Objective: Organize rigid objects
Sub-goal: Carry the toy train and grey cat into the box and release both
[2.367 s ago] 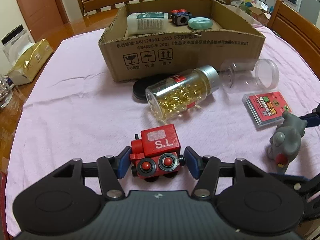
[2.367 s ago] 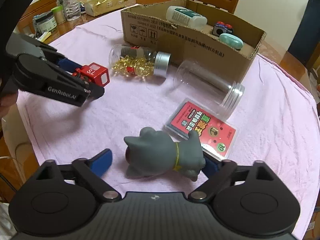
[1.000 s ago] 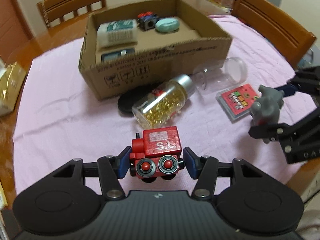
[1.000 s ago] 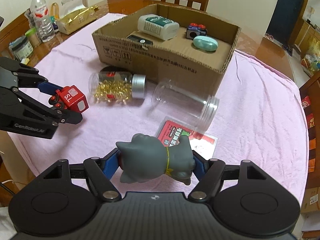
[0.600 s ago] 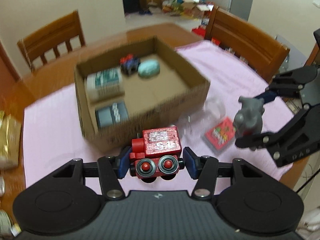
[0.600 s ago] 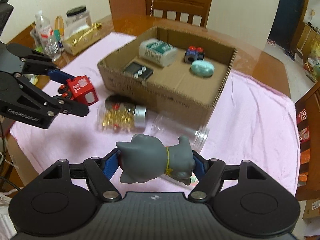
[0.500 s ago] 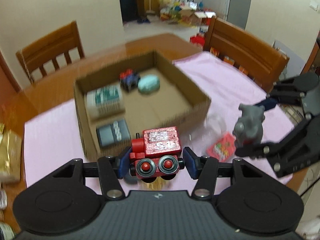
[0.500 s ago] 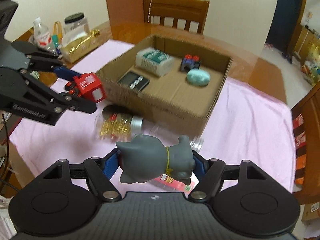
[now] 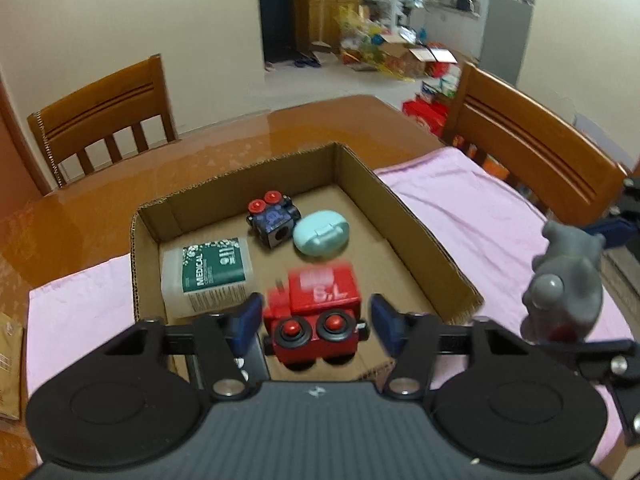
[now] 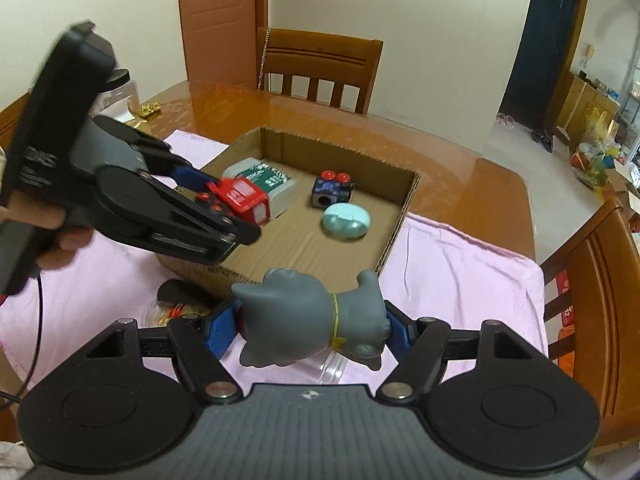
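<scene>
Hovering above the near part of the cardboard box (image 9: 420,240), the left claw (image 9: 314,322) had its blue pads spread, with gaps on both sides of the red toy train (image 9: 316,312), which appeared blurred between them, over the box floor. Whether either pad touched it could not be told. Ahead of that claw, inside the box, lay a white medical bottle (image 9: 208,272) to the left, a dark blue toy block (image 9: 274,224) and a pale teal case (image 9: 320,238) further on. The right claw (image 10: 310,330) was clamped on the grey cat figure (image 10: 312,320), held sideways above the pink cloth (image 10: 460,276) on the surface, just short of the box's near wall. Below it a clear jar (image 10: 330,366) was partly hidden.
</scene>
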Available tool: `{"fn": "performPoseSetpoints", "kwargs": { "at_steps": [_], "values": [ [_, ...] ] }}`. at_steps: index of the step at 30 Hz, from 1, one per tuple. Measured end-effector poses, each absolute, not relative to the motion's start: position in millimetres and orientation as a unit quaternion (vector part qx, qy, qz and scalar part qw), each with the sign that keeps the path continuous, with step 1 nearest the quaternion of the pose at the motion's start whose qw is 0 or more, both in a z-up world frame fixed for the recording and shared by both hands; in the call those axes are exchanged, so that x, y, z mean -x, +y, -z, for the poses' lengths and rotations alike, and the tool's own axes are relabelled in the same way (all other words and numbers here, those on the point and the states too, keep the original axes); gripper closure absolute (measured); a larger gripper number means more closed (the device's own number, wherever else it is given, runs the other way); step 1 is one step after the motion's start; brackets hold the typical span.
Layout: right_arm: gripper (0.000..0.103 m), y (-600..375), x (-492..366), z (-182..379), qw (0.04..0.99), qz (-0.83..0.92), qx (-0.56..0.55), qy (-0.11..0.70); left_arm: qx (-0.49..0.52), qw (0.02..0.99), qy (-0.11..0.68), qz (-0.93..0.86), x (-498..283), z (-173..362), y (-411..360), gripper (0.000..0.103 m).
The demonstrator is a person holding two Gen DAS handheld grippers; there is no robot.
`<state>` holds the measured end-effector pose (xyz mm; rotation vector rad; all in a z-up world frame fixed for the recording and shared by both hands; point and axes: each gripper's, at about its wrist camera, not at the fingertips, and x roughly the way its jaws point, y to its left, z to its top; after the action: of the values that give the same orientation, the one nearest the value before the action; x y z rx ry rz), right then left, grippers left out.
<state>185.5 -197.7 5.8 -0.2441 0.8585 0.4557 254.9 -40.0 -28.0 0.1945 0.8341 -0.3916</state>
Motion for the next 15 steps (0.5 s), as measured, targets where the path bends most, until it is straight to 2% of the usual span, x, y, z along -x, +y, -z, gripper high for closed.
{"fn": "performPoseSetpoints", "kwargs": {
  "at_steps": [2,15],
  "values": [
    [0.026,-197.5,-189.5,-5.2,0.878,-0.217,0.115,0.412,-0.090,0.902,0.387,0.171,-251.5,28.4,-38.0,0.007],
    [0.026,-182.8,-223.7,0.6,0.871,-0.226,0.111,0.422,-0.067,0.914,0.388,0.101,-197.5,9.4,14.9,0.003]
  ]
}}
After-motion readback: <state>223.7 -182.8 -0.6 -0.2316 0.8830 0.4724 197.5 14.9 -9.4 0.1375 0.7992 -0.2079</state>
